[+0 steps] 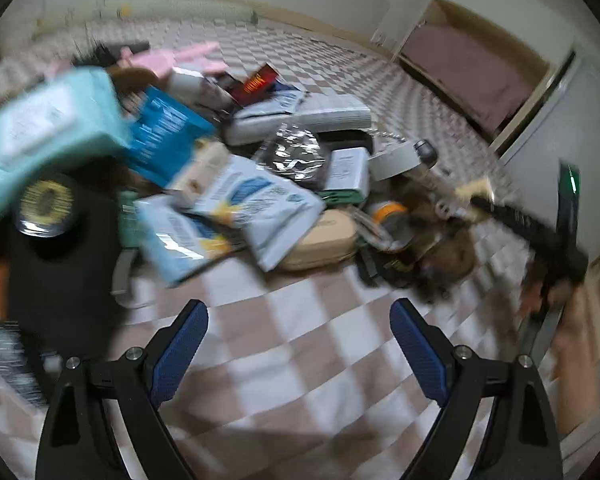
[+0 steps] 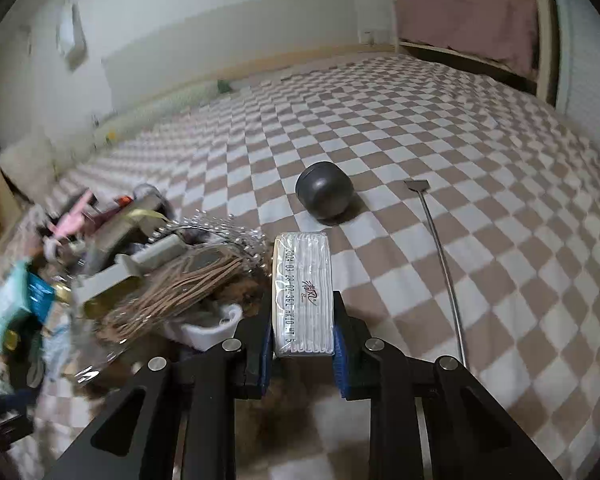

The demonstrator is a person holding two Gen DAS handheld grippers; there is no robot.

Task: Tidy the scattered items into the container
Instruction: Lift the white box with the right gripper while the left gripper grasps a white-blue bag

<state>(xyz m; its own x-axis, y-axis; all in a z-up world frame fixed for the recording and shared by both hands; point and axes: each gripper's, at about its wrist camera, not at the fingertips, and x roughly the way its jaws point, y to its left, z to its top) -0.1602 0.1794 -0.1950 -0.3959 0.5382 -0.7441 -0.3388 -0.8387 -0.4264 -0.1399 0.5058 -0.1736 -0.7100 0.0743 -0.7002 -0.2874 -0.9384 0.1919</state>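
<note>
Right wrist view shows the right gripper (image 2: 302,330) clenched on a white tissue pack (image 2: 303,296), held above the checkered blanket (image 2: 480,240) beside the heaped clutter pile (image 2: 148,276). Left gripper (image 1: 298,344) hangs with jaws spread and nothing between them. No container is recognisable (left side blurs), so keep the 2 pads square on the pack's sides and carry it level.

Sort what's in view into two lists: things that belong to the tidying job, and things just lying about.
Job:
- tissue pack, clamped in the right gripper
- dark round tin
- long metal scraper
- piled packets
- left gripper, open and empty

Lying about:
- checkered bedcover
- pink bedding in the alcove
</note>
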